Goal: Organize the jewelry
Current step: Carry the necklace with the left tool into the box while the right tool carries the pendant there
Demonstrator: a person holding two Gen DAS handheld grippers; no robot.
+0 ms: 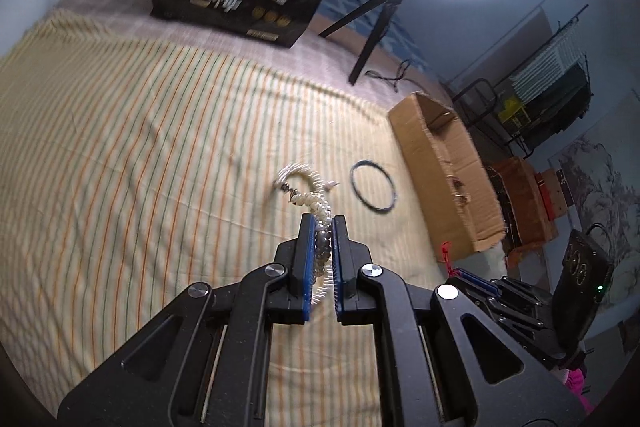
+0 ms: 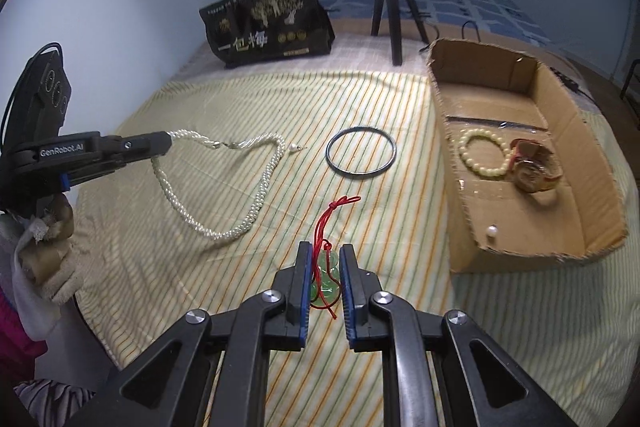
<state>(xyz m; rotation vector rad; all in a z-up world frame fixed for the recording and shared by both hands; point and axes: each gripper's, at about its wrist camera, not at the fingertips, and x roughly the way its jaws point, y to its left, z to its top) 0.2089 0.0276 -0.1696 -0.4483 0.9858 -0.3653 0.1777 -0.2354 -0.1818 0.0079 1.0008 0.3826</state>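
Left gripper (image 1: pixel 321 223) fingers clenched on pearl necklace (image 2: pixel 256 183); rest of strand trails across striped bed sheet (image 2: pixel 200 287). Right gripper (image 2: pixel 325 251) fingers close around green pendant (image 2: pixel 326 281) on red cord, touching it or not: cannot tell. Black bangle (image 2: pixel 361 153) flat on sheet at 12 o'clock from pendant. Cardboard box (image 2: pixel 560 95) at 2 o'clock holds cream bead bracelet (image 2: pixel 482 155), brown watch (image 2: pixel 534 167), loose pearl (image 2: pixel 492 230).

one pearl necklace (image 2: pixel 248 187); one black bangle (image 2: pixel 361 153); one green pendant (image 2: pixel 326 281); one bead bracelet (image 2: pixel 484 154); one cardboard box (image 2: pixel 516 255)
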